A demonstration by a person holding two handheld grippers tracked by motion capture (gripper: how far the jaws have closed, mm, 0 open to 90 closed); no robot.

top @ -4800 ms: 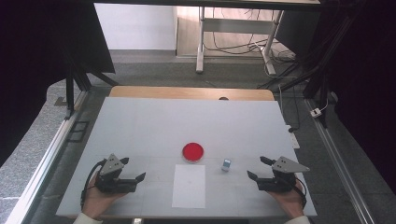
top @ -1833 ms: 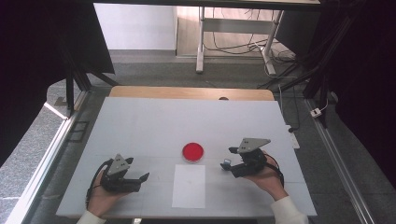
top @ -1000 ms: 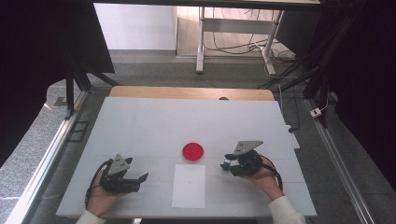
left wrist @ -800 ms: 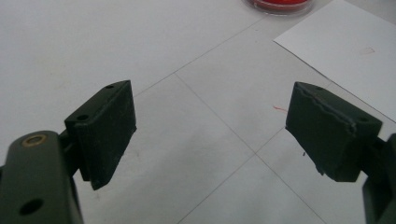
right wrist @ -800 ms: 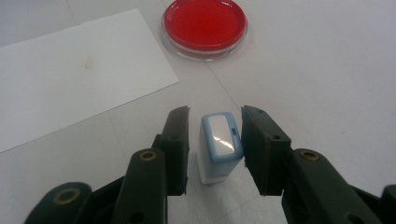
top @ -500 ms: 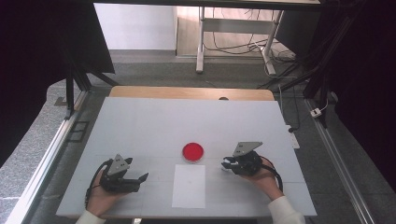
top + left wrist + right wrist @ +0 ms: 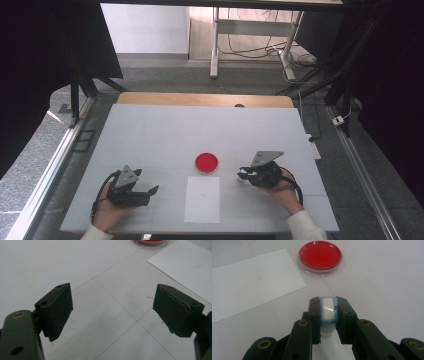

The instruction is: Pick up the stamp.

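Note:
A small light-blue block with a white face [image 7: 328,311] sits between the pads of my right gripper [image 7: 328,305], which is shut on it just above the table. In the high view this gripper [image 7: 243,175] lies right of a round red dish [image 7: 206,163] and the white paper sheet [image 7: 202,199]. The dish [image 7: 320,255] is ahead of the jaws, and the paper [image 7: 249,277] is ahead to their left. My left gripper [image 7: 148,187] rests at the table's front left, left of the paper. Its jaws [image 7: 112,300] stand wide open with nothing between them.
The white table [image 7: 150,130] has thin grid lines and a wooden strip along its far edge. Dark curtains hang at both sides, with metal rails beside the table. A cable trails from each gripper toward the front edge.
My right gripper came in from the table's right side to the small block and now has it between its jaws. The left gripper has stayed where it was.

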